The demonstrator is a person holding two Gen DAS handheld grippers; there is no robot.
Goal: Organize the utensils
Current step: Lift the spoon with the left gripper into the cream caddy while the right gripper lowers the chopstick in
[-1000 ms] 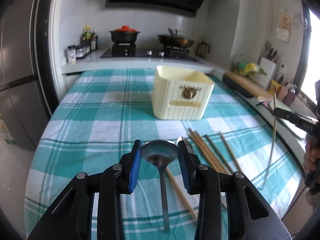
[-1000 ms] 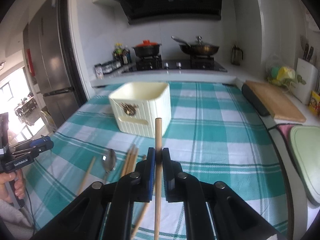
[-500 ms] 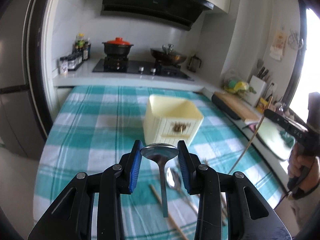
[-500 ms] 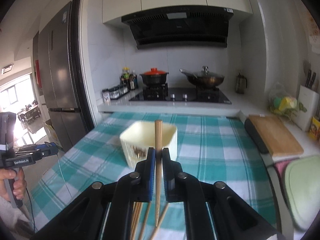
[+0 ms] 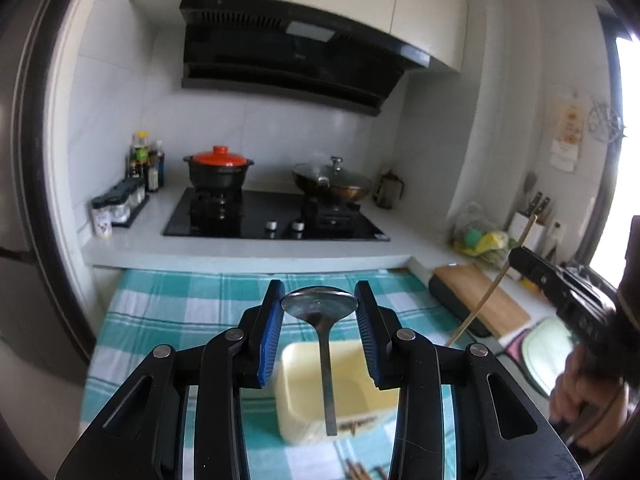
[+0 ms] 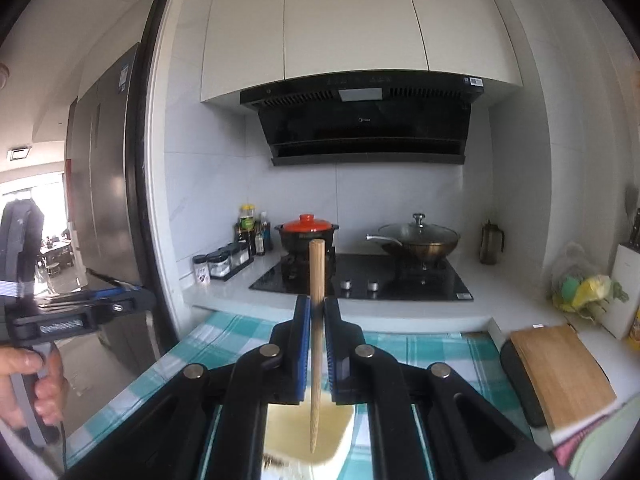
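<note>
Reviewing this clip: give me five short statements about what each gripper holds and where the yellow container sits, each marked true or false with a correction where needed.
1. The left gripper holds a metal spoon by its bowl. True.
2. The spoon's handle points up toward the range hood. False: it hangs down over the yellow container.
3. The right gripper is shut on a wooden chopstick. True.
4. The yellow container stands on the stove. False: it sits on the checked tablecloth.
5. The pot with the red lid is on the tablecloth. False: it is on the stove.
</note>
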